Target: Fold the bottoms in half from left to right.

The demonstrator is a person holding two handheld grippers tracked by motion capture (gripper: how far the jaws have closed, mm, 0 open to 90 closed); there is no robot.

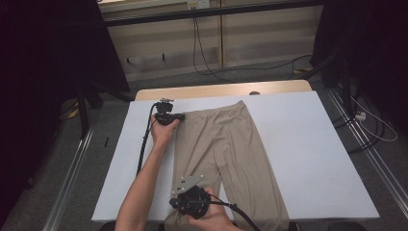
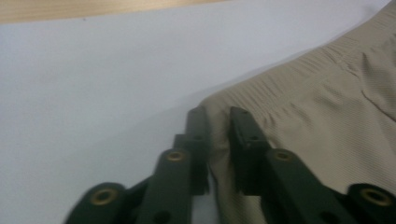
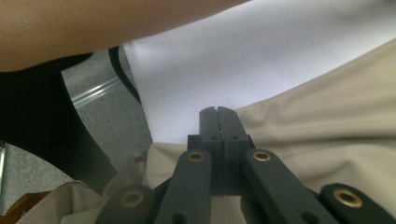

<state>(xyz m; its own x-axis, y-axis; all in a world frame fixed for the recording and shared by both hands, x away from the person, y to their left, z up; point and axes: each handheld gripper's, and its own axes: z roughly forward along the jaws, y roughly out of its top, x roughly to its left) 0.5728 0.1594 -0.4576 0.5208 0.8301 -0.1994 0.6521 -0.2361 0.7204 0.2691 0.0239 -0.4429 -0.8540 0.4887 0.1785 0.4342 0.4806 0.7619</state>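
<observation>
Beige trousers (image 1: 226, 144) lie flat on the white table (image 1: 298, 144), waistband at the far end, legs toward the front edge. My left gripper (image 1: 182, 116) is at the waistband's left corner. In the left gripper view its jaws (image 2: 218, 116) stand narrow with the ribbed waistband corner (image 2: 261, 93) pinched between them. My right gripper (image 1: 177, 195) is at the left edge of the lower trouser leg near the table's front. In the right gripper view its jaws (image 3: 217, 112) are pressed together at the fabric's edge (image 3: 327, 116), and the person's other forearm (image 3: 93, 28) crosses above.
A wooden strip (image 1: 221, 90) runs along the table's far edge. Bare white surface lies on both sides of the trousers. Cables (image 1: 202, 53) trail over the grey floor behind, and metal rails (image 1: 72, 168) flank the table.
</observation>
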